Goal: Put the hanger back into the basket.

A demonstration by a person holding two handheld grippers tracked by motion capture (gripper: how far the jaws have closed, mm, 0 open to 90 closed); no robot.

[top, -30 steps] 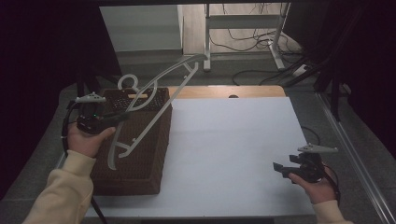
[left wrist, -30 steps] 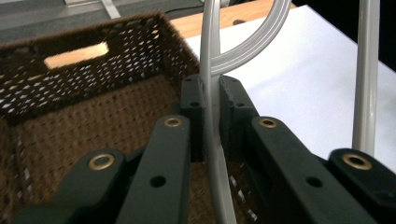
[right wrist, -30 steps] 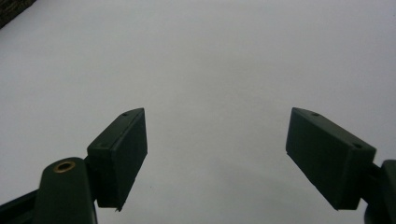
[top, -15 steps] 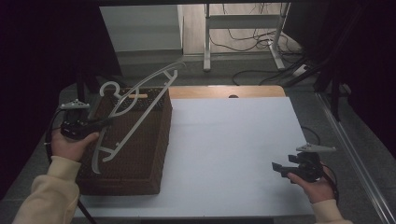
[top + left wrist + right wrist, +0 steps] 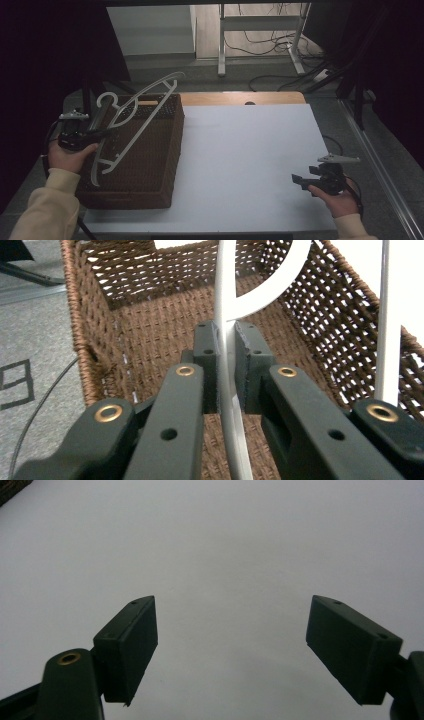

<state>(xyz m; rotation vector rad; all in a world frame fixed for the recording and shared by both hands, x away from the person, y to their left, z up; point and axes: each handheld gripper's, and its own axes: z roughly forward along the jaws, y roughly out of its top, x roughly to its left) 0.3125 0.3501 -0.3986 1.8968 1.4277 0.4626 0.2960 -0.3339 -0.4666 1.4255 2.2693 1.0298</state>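
Note:
A white plastic clothes hanger (image 5: 131, 116) hangs tilted above the brown wicker basket (image 5: 150, 165) at the table's left. My left gripper (image 5: 102, 133) is shut on one thin arm of the hanger (image 5: 227, 365), and in the left gripper view both pads pinch that white bar over the basket's woven floor (image 5: 150, 325). The hanger's hook (image 5: 107, 98) points up and to the left. My right gripper (image 5: 297, 180) rests near the table's front right corner, and its jaws stand wide apart over bare white tabletop (image 5: 230, 555) with nothing between them.
The white table (image 5: 250, 150) spreads right of the basket, with a wooden strip (image 5: 240, 98) along its far edge. Beyond it stand a desk frame (image 5: 260, 35) and floor cables (image 5: 280, 75). Dark curtains close off both sides.
My left hand has carried the hanger leftward and a little lower, from over the basket's middle towards its left rim. The right hand and gripper have stayed put.

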